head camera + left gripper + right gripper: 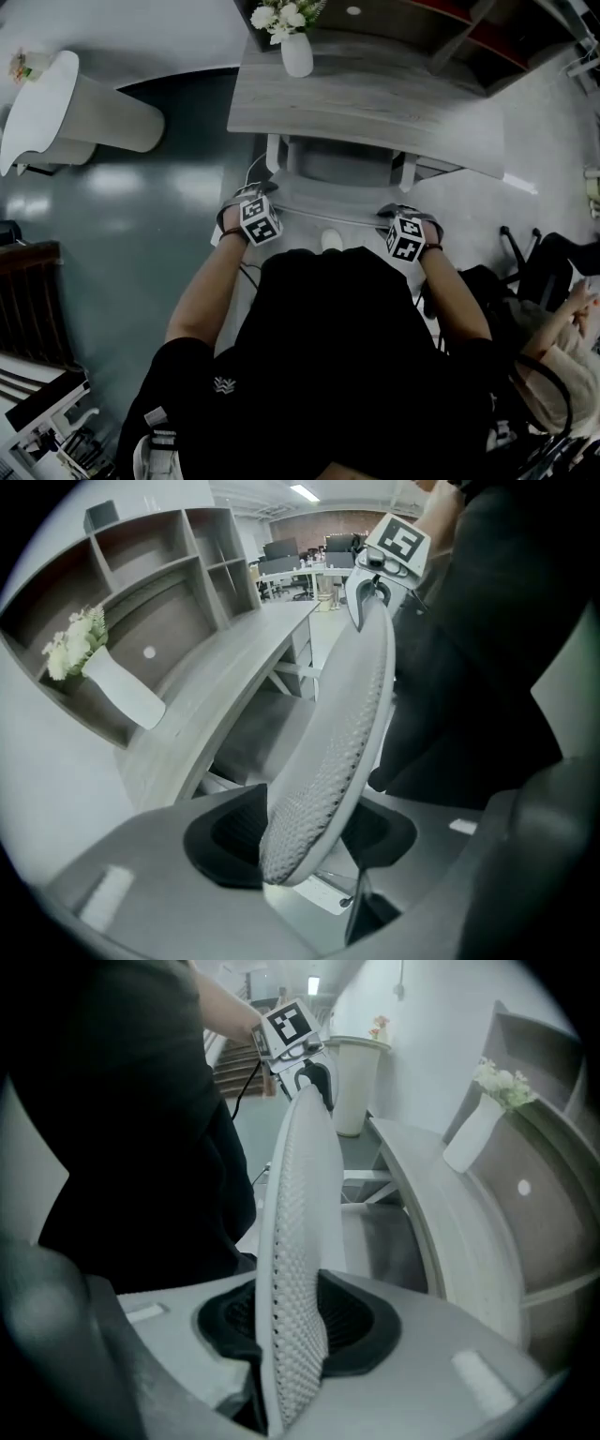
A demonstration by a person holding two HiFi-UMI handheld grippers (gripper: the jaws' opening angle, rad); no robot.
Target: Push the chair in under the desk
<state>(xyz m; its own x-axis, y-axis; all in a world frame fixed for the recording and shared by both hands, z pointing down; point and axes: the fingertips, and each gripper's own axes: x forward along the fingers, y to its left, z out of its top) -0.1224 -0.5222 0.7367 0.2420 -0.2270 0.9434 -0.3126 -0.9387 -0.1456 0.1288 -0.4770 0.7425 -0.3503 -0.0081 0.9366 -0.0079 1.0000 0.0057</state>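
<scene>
Looking down, the person (328, 375) in black fills the near field, with both forearms extended forward. The left gripper (302, 846) sits astride the left end of the backrest (330, 214) with its jaws wide apart. One pad lies beside the mesh and a gap shows at the other, so nothing is clamped. The right gripper (292, 1330) sits astride the right end with its jaws partly apart, the pads close beside both mesh faces and no firm clamp evident. The chair (281, 155) faces the desk (375, 108). Its seat (339, 164) lies partly beneath the desk's near edge, and the backrest stands just outside that edge. A white vase (297, 54) of flowers (281, 16) stands at the desk's far edge, toward the left corner. A shelf unit (441, 37) rises behind the far edge.
</scene>
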